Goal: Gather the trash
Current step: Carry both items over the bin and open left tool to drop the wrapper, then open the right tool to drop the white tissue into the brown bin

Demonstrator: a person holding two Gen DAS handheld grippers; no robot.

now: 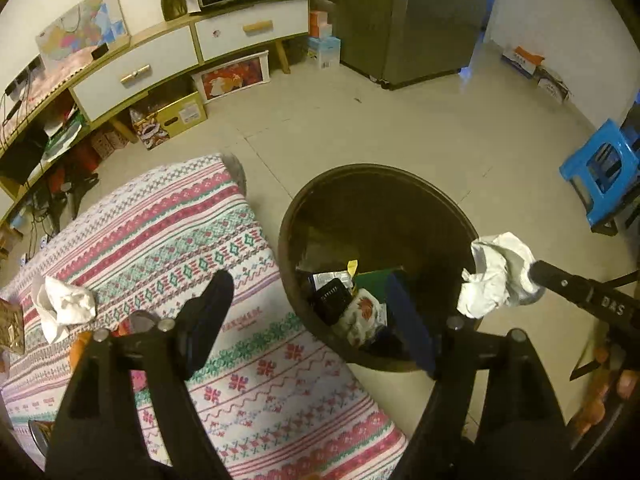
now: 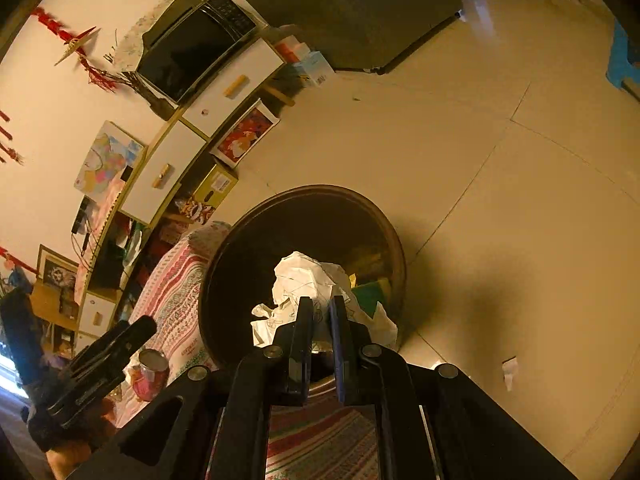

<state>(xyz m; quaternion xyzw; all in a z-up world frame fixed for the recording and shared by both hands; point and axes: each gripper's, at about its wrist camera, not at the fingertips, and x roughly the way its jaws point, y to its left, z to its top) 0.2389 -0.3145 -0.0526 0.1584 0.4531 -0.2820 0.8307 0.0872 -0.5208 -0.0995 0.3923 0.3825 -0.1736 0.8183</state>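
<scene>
A dark round bin (image 1: 289,216) stands on the floor beside a low table under a patterned cloth (image 1: 160,236). Several wrappers and a black packet (image 1: 334,300) lie inside it. My left gripper (image 1: 312,314) hangs open over the bin's near rim, with nothing between its fingers. My right gripper (image 2: 320,310) is shut on a crumpled white paper (image 2: 304,276) held over the bin (image 2: 256,216). In the left wrist view that paper (image 1: 496,276) hangs at the bin's right rim. Another crumpled white tissue (image 1: 64,304) lies on the cloth at the left.
A red can (image 2: 152,372) stands on the cloth near a finger of the left gripper (image 2: 132,334). A small white scrap (image 2: 510,372) lies on the tiled floor. Behind are a TV cabinet (image 1: 136,68), boxes, a grey fridge (image 1: 400,24) and a blue stool (image 1: 600,172).
</scene>
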